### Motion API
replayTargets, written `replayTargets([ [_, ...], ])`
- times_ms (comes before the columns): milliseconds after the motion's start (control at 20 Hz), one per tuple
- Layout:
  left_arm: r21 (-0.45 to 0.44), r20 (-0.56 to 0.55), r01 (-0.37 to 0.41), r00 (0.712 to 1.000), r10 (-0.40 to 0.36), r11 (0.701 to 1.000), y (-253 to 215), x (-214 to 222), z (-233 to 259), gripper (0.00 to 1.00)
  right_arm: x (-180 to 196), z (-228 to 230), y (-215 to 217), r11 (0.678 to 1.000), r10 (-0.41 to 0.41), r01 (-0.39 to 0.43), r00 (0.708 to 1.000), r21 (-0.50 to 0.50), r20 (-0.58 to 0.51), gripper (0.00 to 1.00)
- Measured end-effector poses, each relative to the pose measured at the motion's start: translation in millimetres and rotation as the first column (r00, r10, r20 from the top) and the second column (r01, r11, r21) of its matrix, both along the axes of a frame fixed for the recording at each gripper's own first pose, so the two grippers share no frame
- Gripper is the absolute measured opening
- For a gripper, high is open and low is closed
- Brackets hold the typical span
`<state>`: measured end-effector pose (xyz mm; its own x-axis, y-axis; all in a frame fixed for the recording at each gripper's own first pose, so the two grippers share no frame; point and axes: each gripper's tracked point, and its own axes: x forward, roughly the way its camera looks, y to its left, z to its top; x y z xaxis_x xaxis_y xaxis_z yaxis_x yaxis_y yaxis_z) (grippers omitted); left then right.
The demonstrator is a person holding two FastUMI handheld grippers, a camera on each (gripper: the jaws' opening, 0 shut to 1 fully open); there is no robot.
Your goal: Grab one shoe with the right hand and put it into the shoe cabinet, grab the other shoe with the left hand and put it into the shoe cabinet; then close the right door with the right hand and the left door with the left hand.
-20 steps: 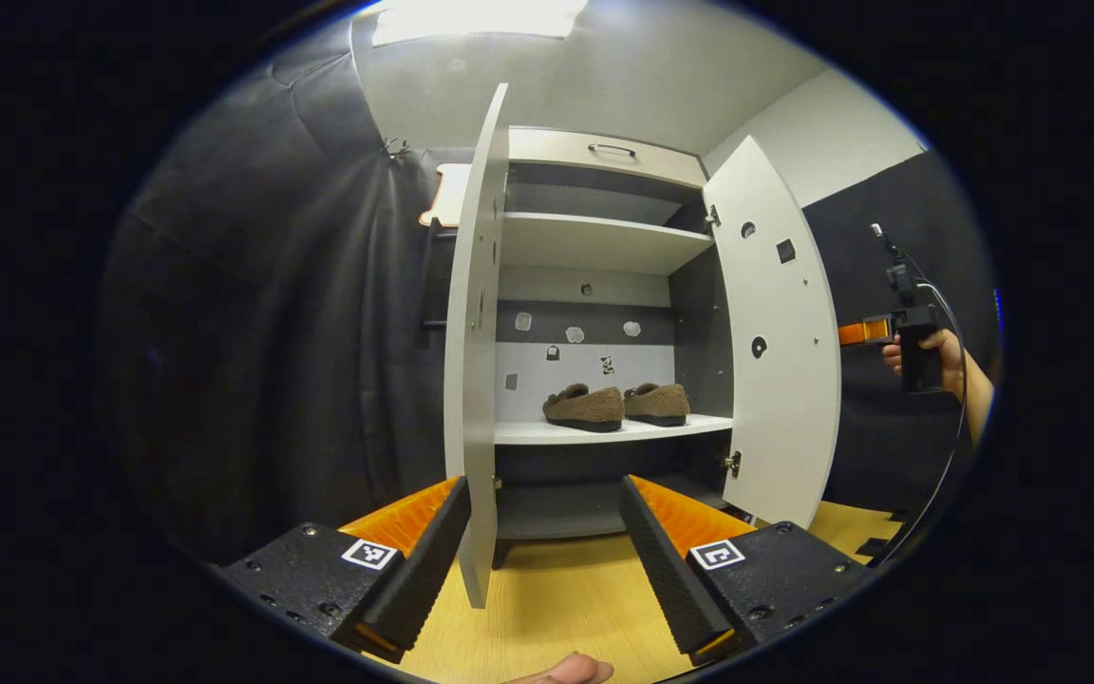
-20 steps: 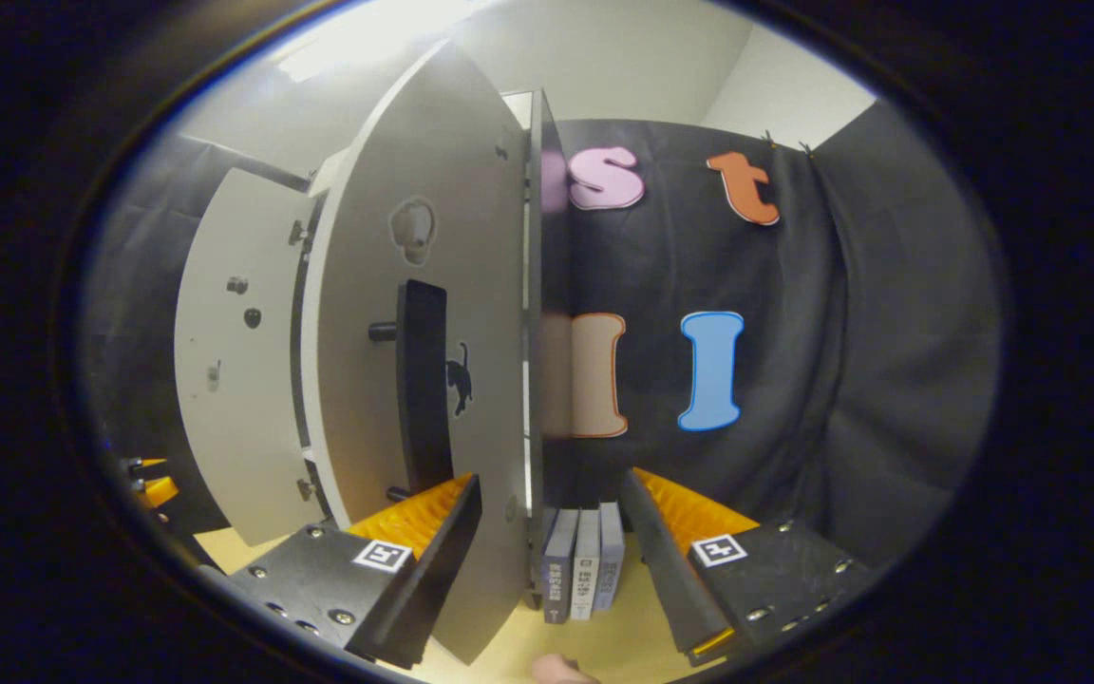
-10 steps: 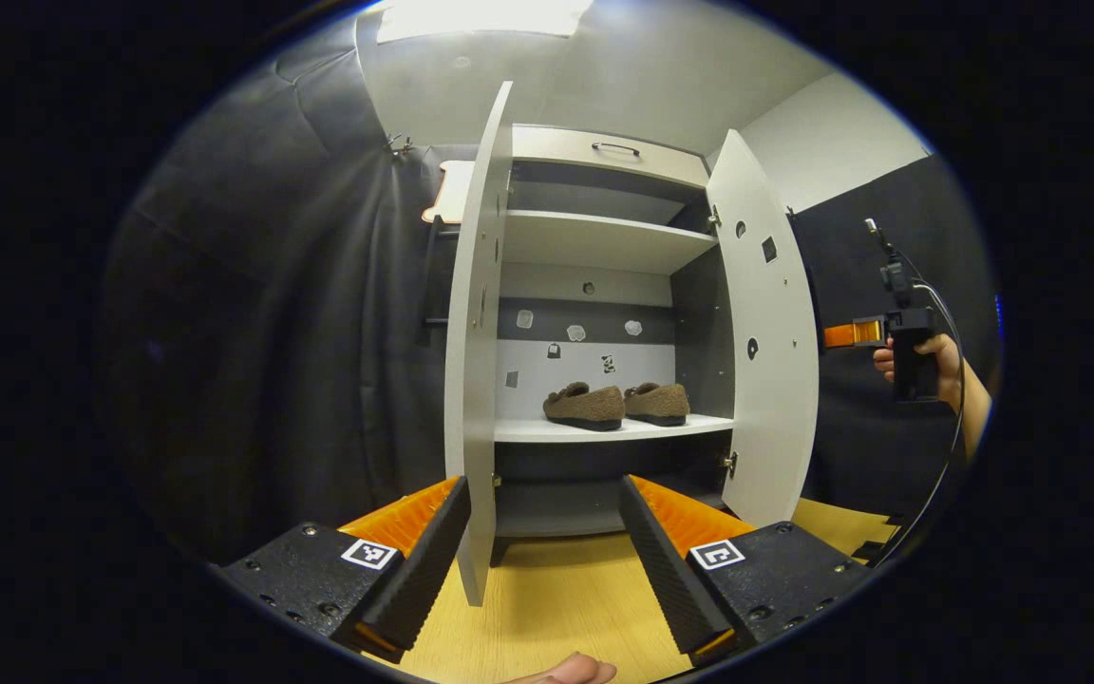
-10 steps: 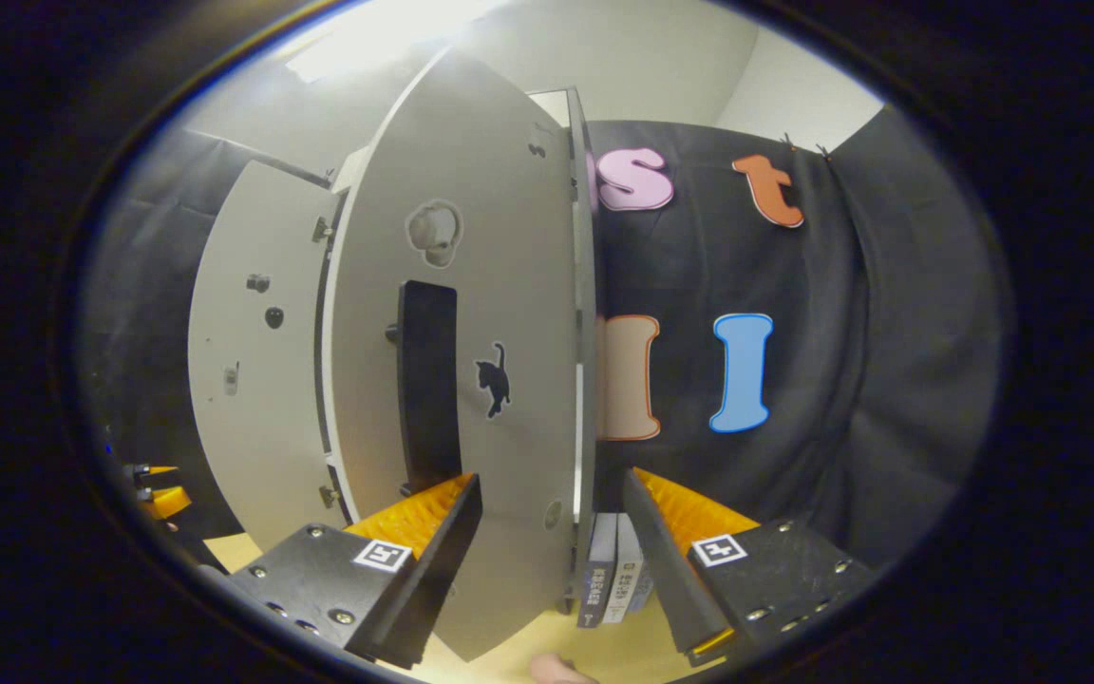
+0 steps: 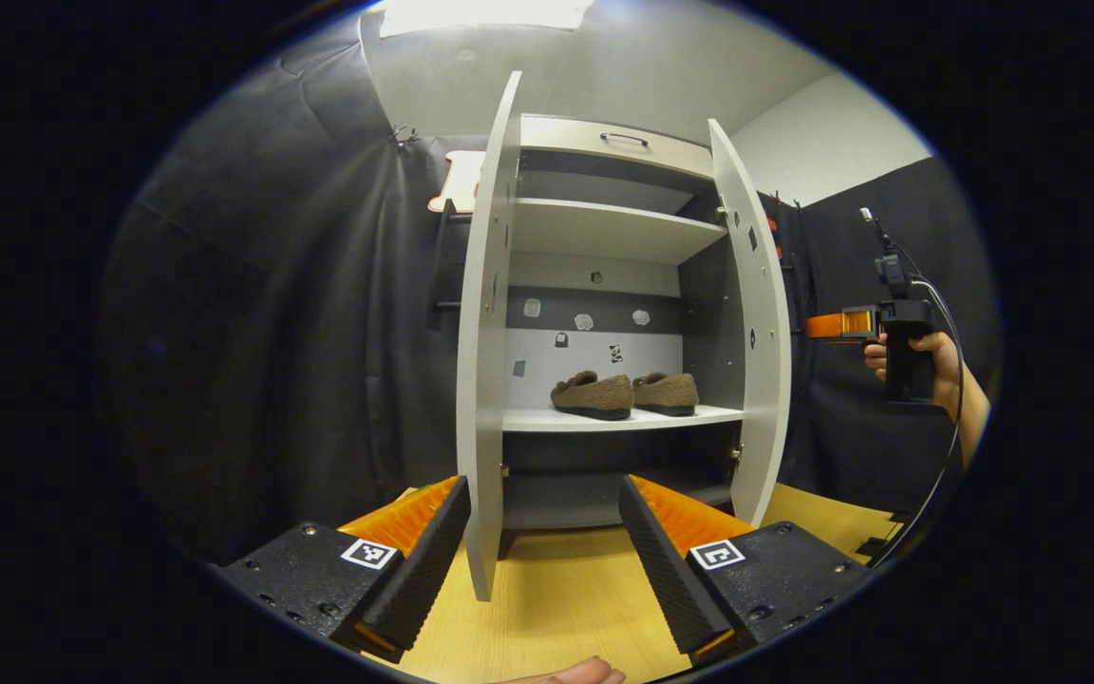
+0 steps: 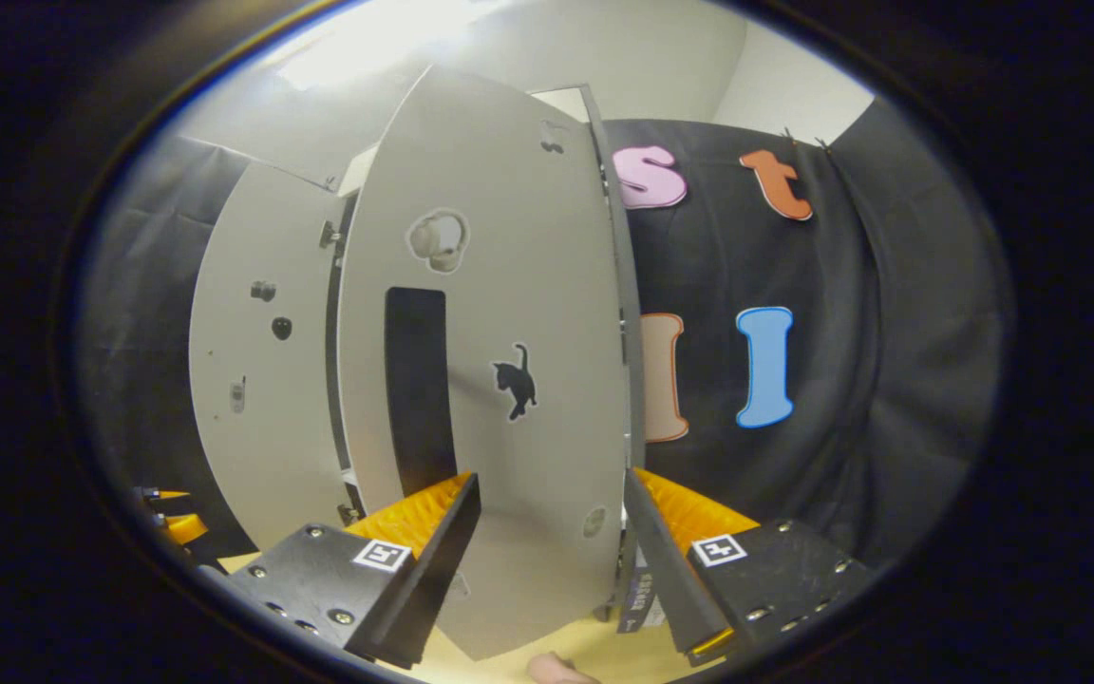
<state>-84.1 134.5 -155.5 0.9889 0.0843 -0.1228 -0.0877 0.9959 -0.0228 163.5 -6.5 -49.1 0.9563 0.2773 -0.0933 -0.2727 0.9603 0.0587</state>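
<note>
A: Curtain is hanging to the left of the shoe cabinet in the left gripper view. What is sitting just right of it?

B: Just right of it, the left door is standing open, nearly edge-on to the camera, its long axis upright. The left gripper is reaching toward the cabinet with its fingers spread wide, one on each side of that door's lower edge, neither one visibly touching it.

A: And inside the cabinet?

B: Two brown shoes are resting on the middle shelf, side by side and close together, lying crossways with their long axes along the shelf and their low heel openings toward the left. The right door is standing partly open on the cabinet's right side. Farther right of the cabinet, a hand is holding the right gripper, which is pointing at that door's outer face.

A: What is the right gripper view giving you?

B: The left door is showing at the far side, left of the right door, whose outer face is carrying a dark vertical handle and a cat sticker. The right gripper is sitting close against the door's lower part with its fingers wide apart, gripping nothing; I cannot tell whether they are touching the panel. Some books are standing at the cabinet's right foot.
</note>
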Motion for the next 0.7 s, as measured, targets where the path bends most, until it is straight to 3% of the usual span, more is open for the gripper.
replayTargets([
  [50, 0.005, -0.001, -0.007, 1.000, 0.007, 1.000, 4, -1, 1, 0.96, 4, -2, 9, 1.000, 0.008, -0.008, 1.000, 0.007, 0.002, 0.89],
  [100, 0.011, -0.001, -0.019, 1.000, 0.019, 1.000, 9, -2, 1, 0.96, 5, -3, 12, 1.000, 0.004, -0.004, 1.000, 0.014, 0.001, 0.95],
  [350, 0.031, -0.001, -0.069, 0.998, 0.070, 0.997, 33, -9, 0, 0.96, 8, -17, 8, 0.999, -0.040, 0.040, 0.999, 0.000, 0.014, 0.96],
  [450, 0.036, -0.008, -0.089, 0.996, 0.089, 0.995, 45, -11, -2, 0.99, 2, -22, 6, 0.999, -0.041, 0.041, 0.999, -0.002, 0.023, 0.96],
  [650, 0.037, -0.013, -0.146, 0.989, 0.147, 0.989, 72, -12, -3, 0.93, -24, -21, 13, 0.999, -0.033, 0.031, 0.998, 0.025, 0.061, 0.96],
  [700, 0.037, -0.012, -0.156, 0.988, 0.157, 0.987, 77, -13, -2, 0.96, -31, -21, 15, 0.999, -0.037, 0.036, 0.997, 0.024, 0.072, 0.97],
])
